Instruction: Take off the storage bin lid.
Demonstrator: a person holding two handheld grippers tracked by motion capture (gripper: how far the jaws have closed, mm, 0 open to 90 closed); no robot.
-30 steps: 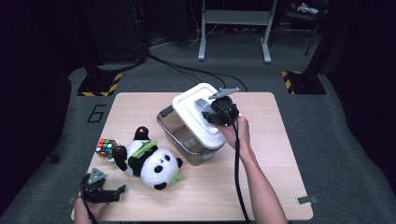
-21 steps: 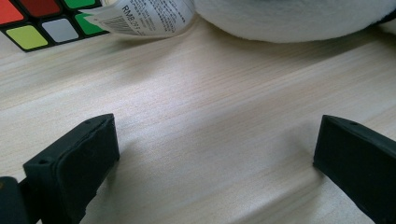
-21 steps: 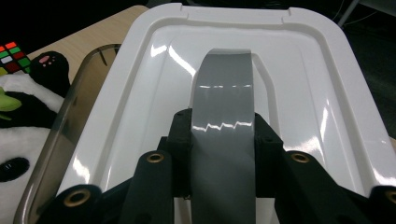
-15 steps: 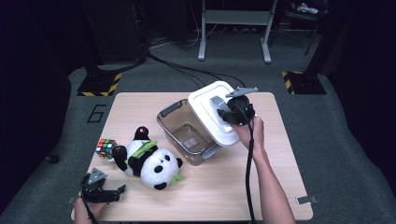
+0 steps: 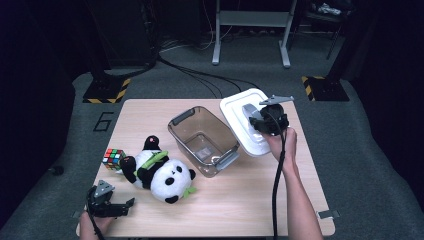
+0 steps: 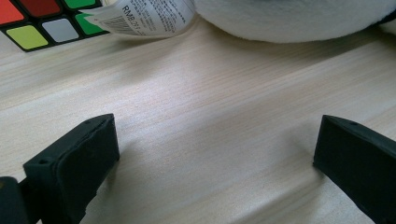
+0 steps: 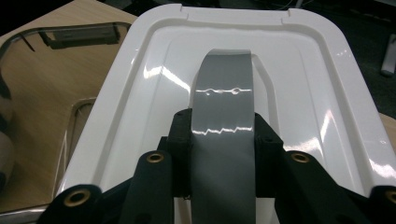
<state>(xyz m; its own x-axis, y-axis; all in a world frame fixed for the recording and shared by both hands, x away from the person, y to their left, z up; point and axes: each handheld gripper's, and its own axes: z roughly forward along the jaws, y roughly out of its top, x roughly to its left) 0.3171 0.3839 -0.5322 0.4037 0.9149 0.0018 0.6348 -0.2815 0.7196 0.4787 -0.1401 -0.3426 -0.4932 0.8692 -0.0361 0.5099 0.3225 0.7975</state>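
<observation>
- Black fingers of the right gripper pinch the grey handle strip of the white lid, 1 pad on each side of the strip.
- White lid, seen in the high view, is held off the clear plastic bin; it sits just beside the bin's right rim and tilts, its near edge overlapping that rim.
- Right gripper in the high view is above the lid's middle, on the far-right side of the bin, with a hand behind it and a cable trailing down the forearm.
- Bin is open and stands at the middle of the wooden table, with a grey handle at each end.
- Left gripper has its 2 black fingers spread wide, with bare tabletop between them; it rests at the near-left corner, well apart from the bin.
- Panda plush lies just left of the bin, between it and the left gripper; its paper tag shows in the left gripper view.
- Colour cube sits left of the panda, farther from the bin.
</observation>
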